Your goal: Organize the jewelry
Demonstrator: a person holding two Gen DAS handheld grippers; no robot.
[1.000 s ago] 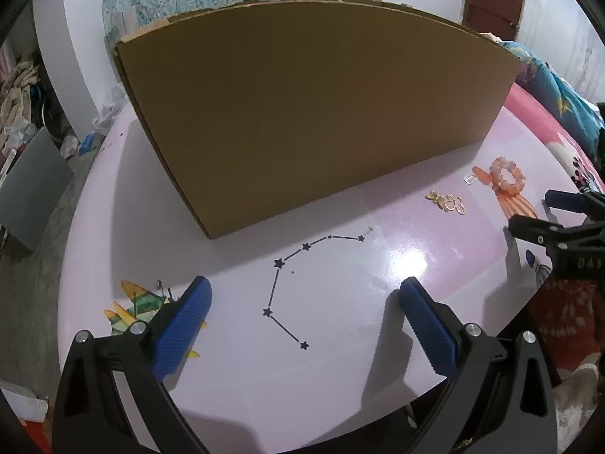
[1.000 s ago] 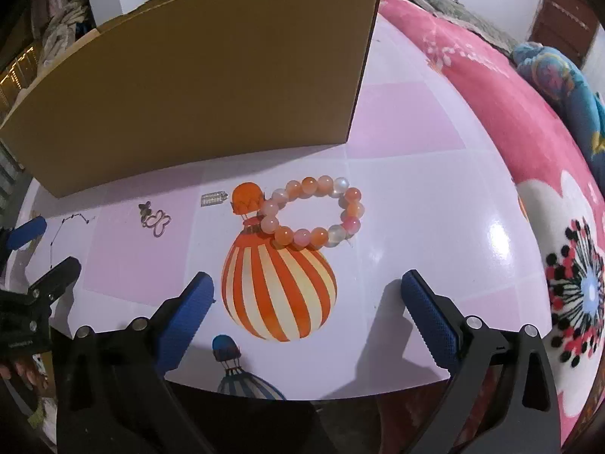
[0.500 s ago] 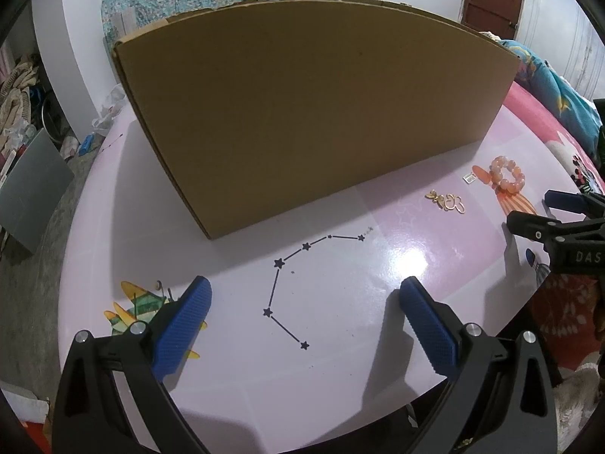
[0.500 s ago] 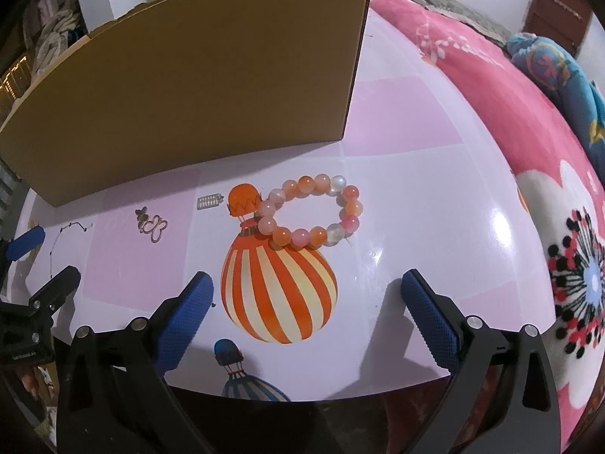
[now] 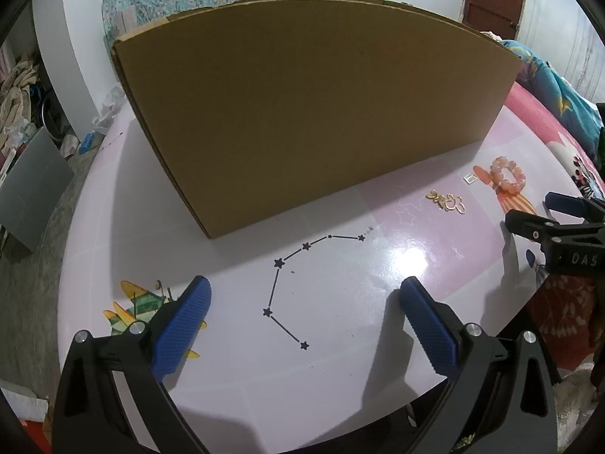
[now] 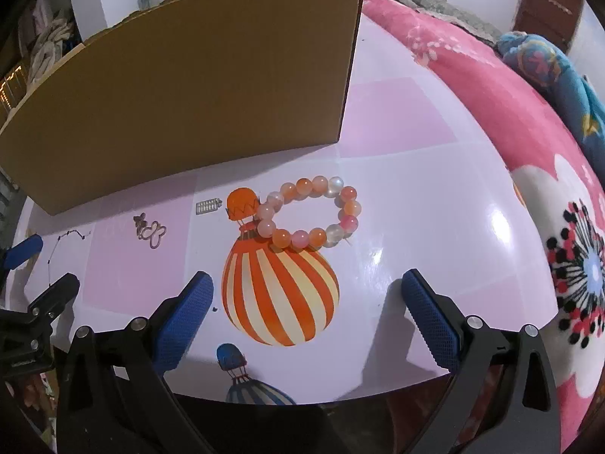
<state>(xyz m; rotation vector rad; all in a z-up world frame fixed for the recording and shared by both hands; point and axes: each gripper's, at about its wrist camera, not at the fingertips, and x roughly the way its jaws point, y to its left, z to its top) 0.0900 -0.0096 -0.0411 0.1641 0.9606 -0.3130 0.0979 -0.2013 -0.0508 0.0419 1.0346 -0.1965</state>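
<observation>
An orange and pink bead bracelet (image 6: 311, 212) lies on the pink table, ahead of my open, empty right gripper (image 6: 307, 291). Left of it lie a small silver clasp piece (image 6: 208, 206) and a gold butterfly brooch (image 6: 150, 230). In the left wrist view the bracelet (image 5: 508, 179), the clasp piece (image 5: 470, 178) and the brooch (image 5: 448, 201) sit far right. My left gripper (image 5: 306, 295) is open and empty over a printed star constellation. A tall brown cardboard box (image 5: 302, 106) stands behind the jewelry; it also shows in the right wrist view (image 6: 181, 106).
The table (image 6: 408, 174) carries printed pictures: a striped balloon (image 6: 280, 295) and a small plane (image 5: 140, 302). A pink flowered blanket (image 6: 529, 159) lies to the right. The right gripper's body (image 5: 559, 234) shows at the left view's right edge. The box's inside is hidden.
The right gripper has drawn back a little, so the bracelet sits slightly farther ahead of it. The left gripper has barely moved. Both stay open.
</observation>
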